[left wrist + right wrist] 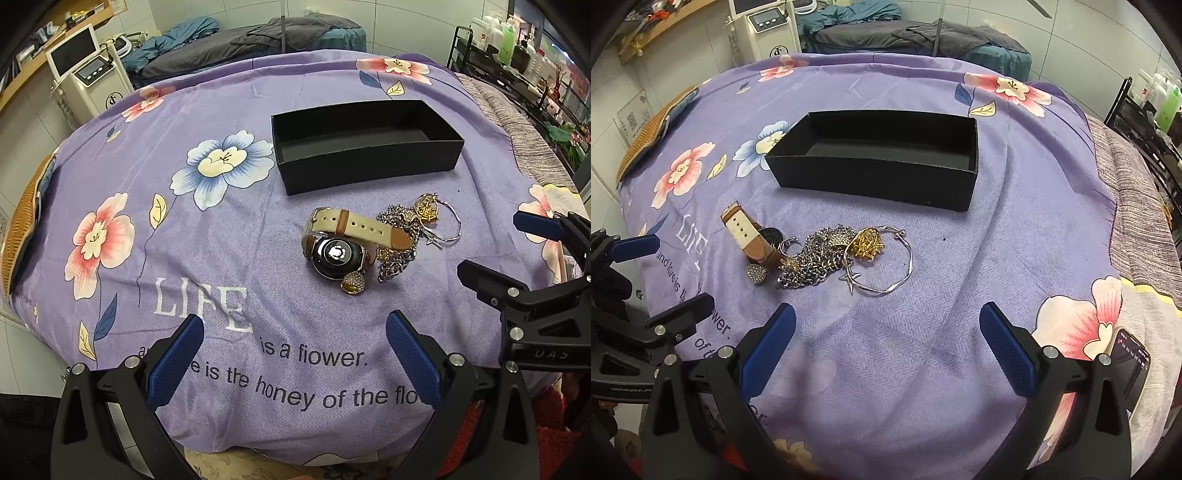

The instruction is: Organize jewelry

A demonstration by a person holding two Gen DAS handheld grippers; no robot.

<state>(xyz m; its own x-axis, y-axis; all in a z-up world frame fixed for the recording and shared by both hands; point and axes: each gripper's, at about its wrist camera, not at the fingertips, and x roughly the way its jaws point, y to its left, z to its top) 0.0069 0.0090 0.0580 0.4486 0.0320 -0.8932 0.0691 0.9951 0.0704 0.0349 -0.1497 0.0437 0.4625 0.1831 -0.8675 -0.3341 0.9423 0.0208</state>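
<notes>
An empty black open box (369, 162) (879, 184) sits on the purple flowered cloth. In front of it lies a heap of jewelry: a watch with a cream and brown strap (351, 230) (750, 236), a silver chain (397, 258) (809, 266), a gold pendant (428, 210) (866, 243), a thin silver bangle (452, 225) (905, 269) and a heart charm (352, 284) (757, 273). My left gripper (295, 354) is open and empty, near the cloth's front edge. My right gripper (886, 350) is open and empty, just short of the heap; it also shows in the left wrist view (506, 251).
The purple cloth (1015, 221) covers a rounded table. A phone (1132, 365) lies at the right front. A woven mat (22, 229) lies at the left edge. A white machine (92, 77) and a shelf of bottles (517, 48) stand beyond.
</notes>
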